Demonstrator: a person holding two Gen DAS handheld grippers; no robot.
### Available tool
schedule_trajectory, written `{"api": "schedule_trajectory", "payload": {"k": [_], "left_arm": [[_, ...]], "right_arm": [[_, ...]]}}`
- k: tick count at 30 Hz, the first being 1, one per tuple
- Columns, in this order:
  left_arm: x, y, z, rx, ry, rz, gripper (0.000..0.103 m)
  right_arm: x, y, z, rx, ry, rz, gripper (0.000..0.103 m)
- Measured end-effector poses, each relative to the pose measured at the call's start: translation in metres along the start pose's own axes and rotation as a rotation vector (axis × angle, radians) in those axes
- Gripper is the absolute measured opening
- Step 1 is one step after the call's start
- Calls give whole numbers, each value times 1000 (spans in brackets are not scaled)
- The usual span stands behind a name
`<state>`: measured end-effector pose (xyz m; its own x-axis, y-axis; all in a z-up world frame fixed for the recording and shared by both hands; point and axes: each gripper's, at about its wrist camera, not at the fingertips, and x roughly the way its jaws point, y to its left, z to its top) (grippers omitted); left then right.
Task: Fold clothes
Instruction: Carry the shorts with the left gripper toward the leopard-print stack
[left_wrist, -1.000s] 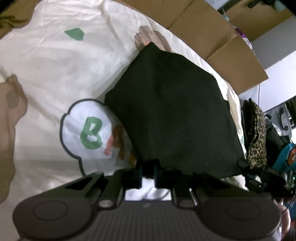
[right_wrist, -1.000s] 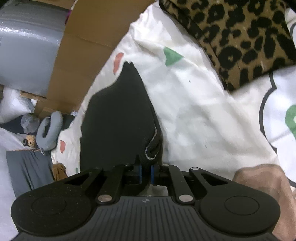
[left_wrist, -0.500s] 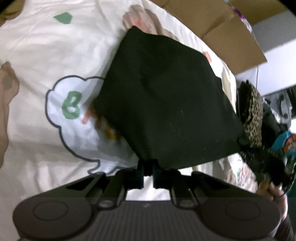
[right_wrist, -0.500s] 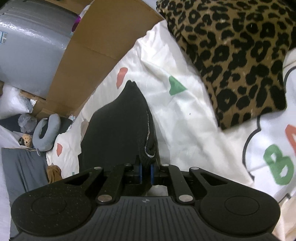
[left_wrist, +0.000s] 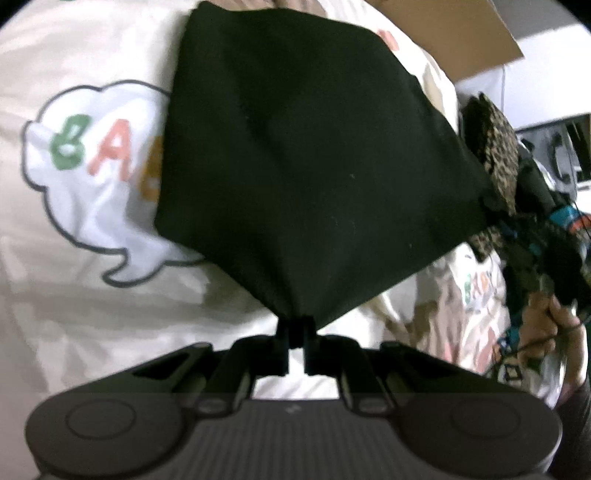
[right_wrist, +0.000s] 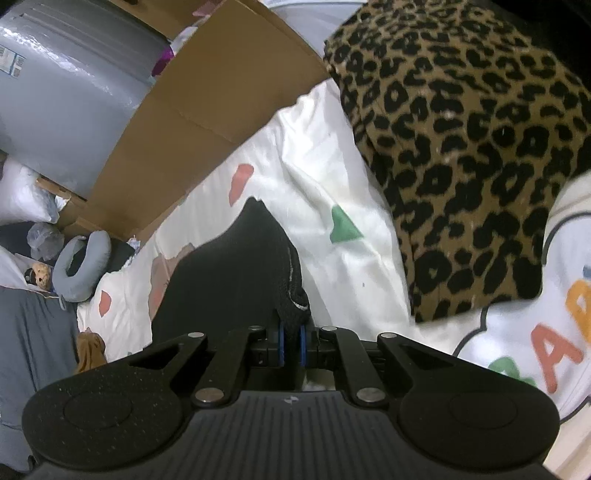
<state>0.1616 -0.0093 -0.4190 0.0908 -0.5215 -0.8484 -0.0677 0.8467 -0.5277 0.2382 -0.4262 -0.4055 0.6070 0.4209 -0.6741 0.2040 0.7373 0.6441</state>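
The black garment hangs stretched between the two claws, clear of the printed bedsheet at its near edge. The left claw is pressed together on one bunched corner of the cloth. The right claw is likewise pinching the opposite corner, where a hem with pale stitching folds over its blue pads. In the left wrist view the right claw and the hand holding it appear at the far right, at the other end of the held edge.

The held edge is the long axis: it runs straight from one claw to the other, with the rest of the panel falling forward and away from both, its far tip toward the cardboard. Neither claw is nearer; they share the edge equally. A leopard-print garment lies on the bed just right of the right claw, apart from the black cloth.

Judgement: the coming fold depends on carrying both corners forward together, keeping the edge taut and level
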Motion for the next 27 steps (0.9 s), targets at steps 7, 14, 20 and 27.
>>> {"api": "schedule_trajectory", "payload": {"k": [7, 14, 20, 27], "left_arm": [[8, -18, -4, 59, 67, -38, 6], [19, -40, -9, 84, 133, -73, 6], [34, -44, -15, 94, 166, -93, 6], [45, -38, -22, 149, 224, -58, 1]], "right_arm": [[-13, 3, 14, -10, -41, -14, 6], [-25, 5, 21, -9, -88, -38, 6], [-21, -7, 26, -6, -99, -80, 6], [1, -34, 24, 10, -69, -163, 9]]}}
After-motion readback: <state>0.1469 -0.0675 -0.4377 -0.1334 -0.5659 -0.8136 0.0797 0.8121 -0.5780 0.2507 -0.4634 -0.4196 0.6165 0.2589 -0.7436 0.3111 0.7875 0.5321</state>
